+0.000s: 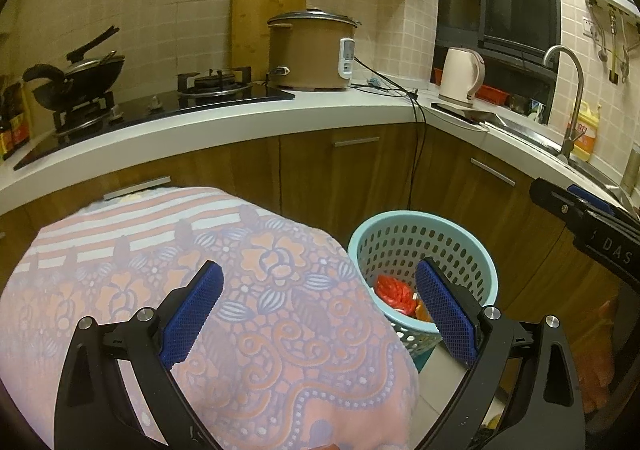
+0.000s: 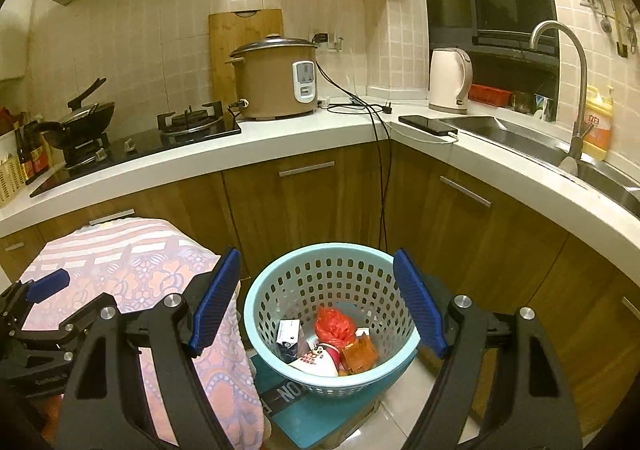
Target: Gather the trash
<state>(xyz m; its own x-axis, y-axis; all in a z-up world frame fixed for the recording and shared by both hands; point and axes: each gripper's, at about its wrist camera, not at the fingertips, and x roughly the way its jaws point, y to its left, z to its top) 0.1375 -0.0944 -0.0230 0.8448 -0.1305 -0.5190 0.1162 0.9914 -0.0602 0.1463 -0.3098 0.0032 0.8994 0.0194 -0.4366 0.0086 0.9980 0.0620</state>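
A light blue perforated basket (image 2: 332, 290) stands on the floor by the corner cabinets. It holds trash: a red plastic bag (image 2: 334, 326), a small white carton (image 2: 288, 336), a white paper cup (image 2: 318, 360) and an orange-brown wrapper (image 2: 360, 354). My right gripper (image 2: 318, 300) is open and empty, just above the basket's rim. My left gripper (image 1: 320, 306) is open and empty above a pink and blue patterned cloth (image 1: 160, 270), left of the basket (image 1: 424, 246). The red bag (image 1: 394, 290) also shows there.
The cloth (image 2: 132, 270) covers a low surface left of the basket. A teal box (image 2: 316, 414) lies under the basket. The white counter (image 2: 280, 153) carries a stove, wok, rice cooker (image 2: 276, 77), kettle (image 2: 450, 79), phone (image 2: 428, 125) and sink. Cables hang down the cabinet.
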